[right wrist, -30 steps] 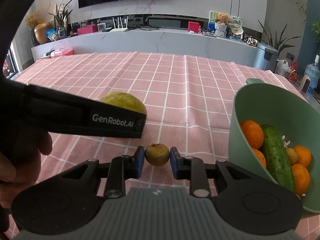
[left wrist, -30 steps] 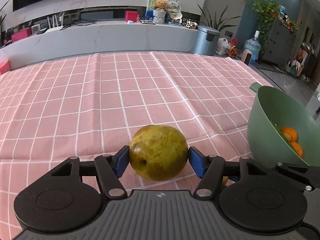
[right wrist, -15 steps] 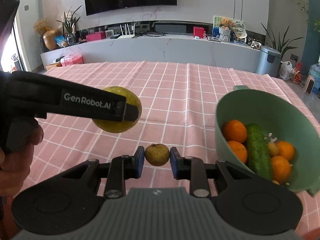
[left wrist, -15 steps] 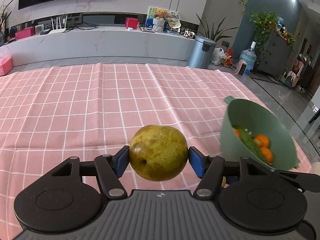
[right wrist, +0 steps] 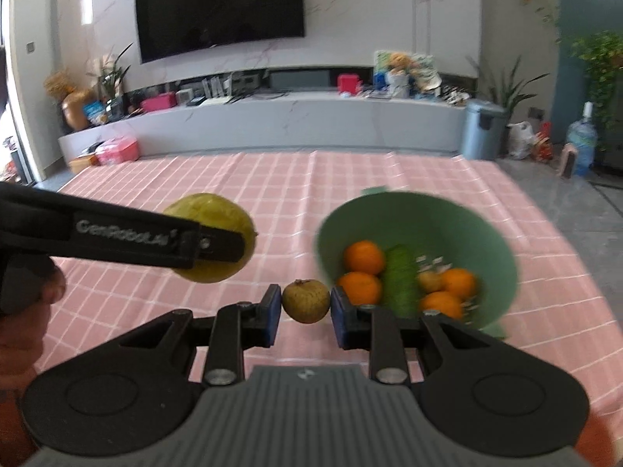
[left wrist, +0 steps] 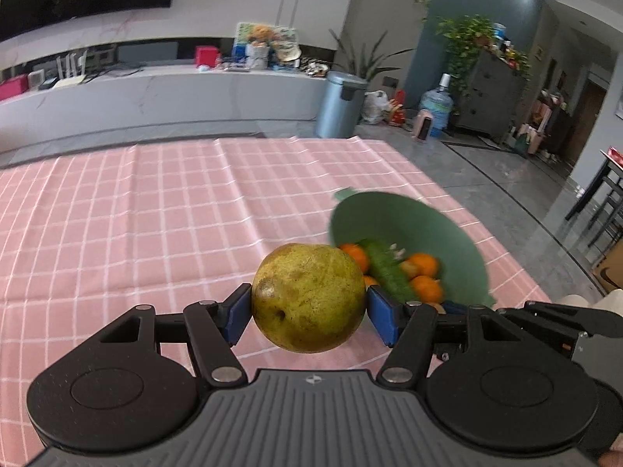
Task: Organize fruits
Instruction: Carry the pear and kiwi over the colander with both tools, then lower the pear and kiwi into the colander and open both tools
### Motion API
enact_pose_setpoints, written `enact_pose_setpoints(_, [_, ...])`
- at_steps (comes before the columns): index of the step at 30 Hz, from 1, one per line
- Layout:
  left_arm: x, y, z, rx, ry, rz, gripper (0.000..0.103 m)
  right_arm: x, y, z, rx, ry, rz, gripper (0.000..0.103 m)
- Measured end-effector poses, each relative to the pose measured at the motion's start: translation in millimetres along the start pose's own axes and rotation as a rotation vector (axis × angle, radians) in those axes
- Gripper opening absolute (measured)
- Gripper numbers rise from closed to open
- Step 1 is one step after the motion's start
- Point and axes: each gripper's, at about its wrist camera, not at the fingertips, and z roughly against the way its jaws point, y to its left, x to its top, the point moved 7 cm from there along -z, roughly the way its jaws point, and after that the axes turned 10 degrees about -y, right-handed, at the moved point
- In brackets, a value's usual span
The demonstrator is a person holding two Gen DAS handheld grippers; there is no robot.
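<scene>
Jaws of the left gripper (left wrist: 309, 309) are spread wide and pinch a large yellow-green fruit (left wrist: 308, 297) between their blue pads (left wrist: 237, 313), one pad pressed to each side of it. That fruit has brown blotches on its skin and hangs in the air above the pink checked cloth (left wrist: 155, 214) covering the tabletop. From the right wrist view the same gripper (right wrist: 218, 243) reaches in from the left edge as a black finger with white lettering, held by a hand (right wrist: 23, 311), with the big fruit (right wrist: 210, 237) clamped at its tip, clear of the cloth (right wrist: 272, 202).

Further right, the jaws of the right gripper (right wrist: 305, 309) stand close together and pinch a small brownish-yellow fruit (right wrist: 306, 301) between their blue pads (right wrist: 271, 311); it too is lifted off the cloth.

Just to the right of both held fruits sits a green bowl (right wrist: 447, 218), tipped so that its opening faces the cameras. Inside lie several oranges (right wrist: 364, 257), a dark green cucumber (right wrist: 399, 280) and a small yellowish fruit (right wrist: 429, 281). In the left wrist view the bowl (left wrist: 428, 225) shows just behind and to the right of the large fruit, slightly blurred.
</scene>
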Motion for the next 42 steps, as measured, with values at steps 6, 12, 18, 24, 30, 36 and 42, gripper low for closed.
enact_pose_setpoints(6, [20.4, -34.4, -18.8, -0.072, -0.006, -0.038, 0.073, 11.2, -41.1, 10.3, -0.068, -0.031, 0.015, 0.023])
enact_pose_setpoints(12, [29.6, -55.9, -48.9, -0.149, 0.025, -0.095, 0.073, 21.2, -77.4, 1.2, -0.080, -0.015, 0.056, 0.023])
enact_pose_setpoints(18, [35.1, -62.5, -96.1, -0.213, 0.085, -0.111, 0.073, 31.2, -110.7, -18.4, -0.090, 0.009, 0.042, 0.023])
enact_pose_setpoints(24, [34.5, -60.8, -126.3, -0.175, 0.152, -0.121, 0.073, 27.7, -122.3, -44.6, -0.077, 0.051, 0.018, 0.023])
enact_pose_setpoints(30, [25.6, -62.7, -143.2, -0.198, 0.198, -0.088, 0.073, 26.5, -127.4, -72.0, -0.066, 0.096, 0.030, 0.023])
enact_pose_setpoints(36, [15.8, -72.7, -162.9, -0.196, 0.235, -0.074, 0.073, 22.2, -135.4, -92.5, -0.085, 0.171, 0.077, 0.023])
enact_pose_setpoints(42, [7.1, -74.0, -172.9, -0.181, 0.262, -0.086, 0.073, 14.7, -142.3, -106.5, -0.087, 0.229, 0.093, 0.023])
